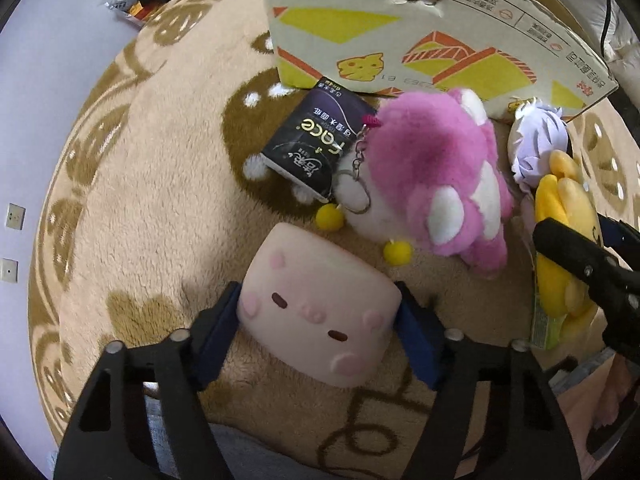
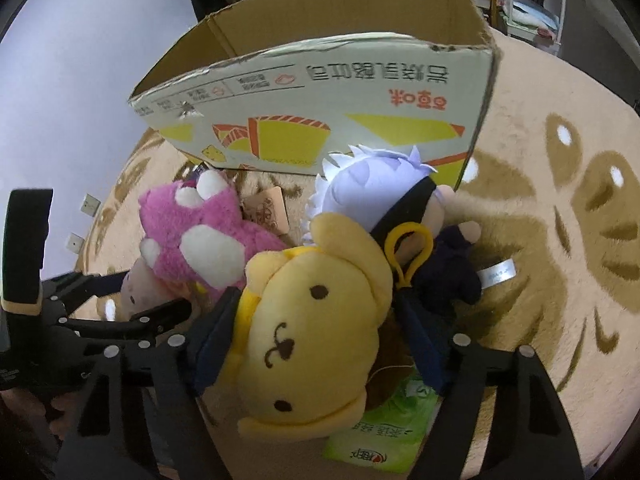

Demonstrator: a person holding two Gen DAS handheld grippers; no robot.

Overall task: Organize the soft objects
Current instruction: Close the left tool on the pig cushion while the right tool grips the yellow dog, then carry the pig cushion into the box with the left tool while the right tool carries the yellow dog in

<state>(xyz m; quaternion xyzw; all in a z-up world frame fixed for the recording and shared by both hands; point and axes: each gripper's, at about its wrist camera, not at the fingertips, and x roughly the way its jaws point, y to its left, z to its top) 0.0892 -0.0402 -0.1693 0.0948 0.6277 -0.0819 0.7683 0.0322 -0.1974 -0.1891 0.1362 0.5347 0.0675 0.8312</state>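
My left gripper point(image 1: 318, 320) is shut on a pale pink pig-face squishy block point(image 1: 316, 312) resting on the rug. My right gripper point(image 2: 316, 328) is shut on a yellow dog plush point(image 2: 312, 320); this plush also shows at the right edge of the left wrist view point(image 1: 560, 248). A pink and white plush point(image 1: 436, 176) with a keyring lies in front of the cardboard box point(image 1: 400, 28); it also shows in the right wrist view point(image 2: 192, 232). A white-haired doll in dark clothes point(image 2: 400, 216) lies behind the yellow plush.
The open cardboard box point(image 2: 320, 120) stands on the beige patterned rug point(image 1: 160, 200). A dark tissue pack point(image 1: 316, 144) lies by the box. A green tissue pack point(image 2: 380, 436) lies under the yellow plush. Grey floor point(image 1: 48, 80) lies to the left.
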